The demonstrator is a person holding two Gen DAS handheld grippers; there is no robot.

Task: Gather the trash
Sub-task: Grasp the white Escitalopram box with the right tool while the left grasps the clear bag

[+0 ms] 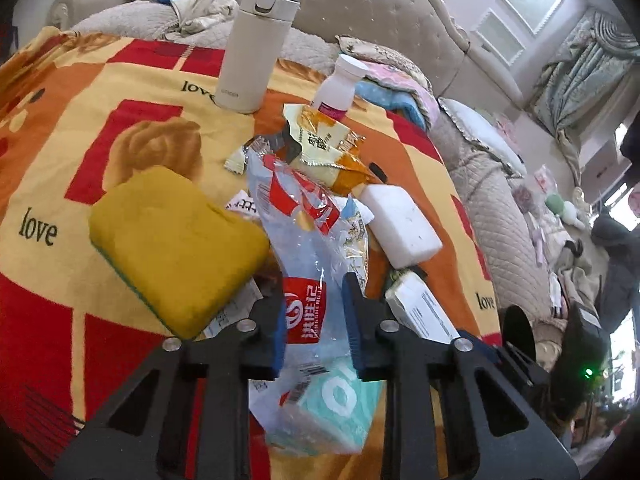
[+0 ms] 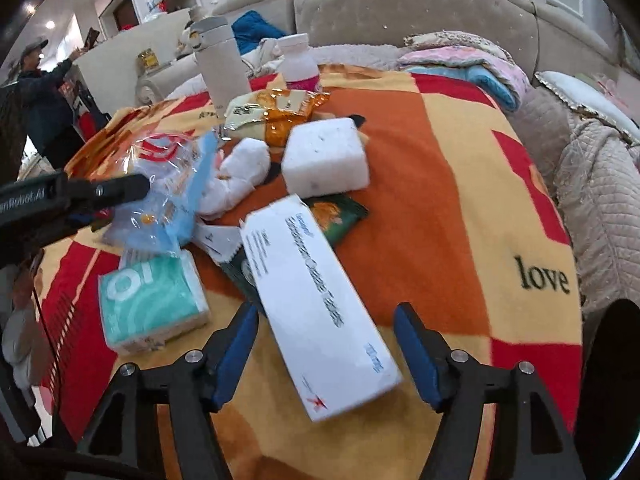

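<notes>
A desk [image 2: 440,184] draped in a red, orange and cream blanket printed with "love" carries the clutter. Behind it stands a tufted beige sofa [image 2: 400,4] piled with folded quilts [image 2: 460,64], and pale curtains [image 1: 580,64] hang at the room's far side.

Toward the far edge of the desk stand a cream thermos [image 1: 254,44] and a white-capped bottle [image 1: 340,84], with a yellow snack wrapper [image 1: 324,148] just in front of them. A clear plastic bag with red print [image 1: 308,216] lies mid-desk; the left gripper [image 1: 316,320] has its jaws apart on either side of the bag's near end, above a teal tissue pack [image 2: 152,300]. A yellow sponge [image 1: 176,244] and a white foam block [image 2: 326,160] flank the bag.

The right gripper [image 2: 326,344] is spread wide around a long white box [image 2: 316,312] near the front edge, not visibly clamping it
</notes>
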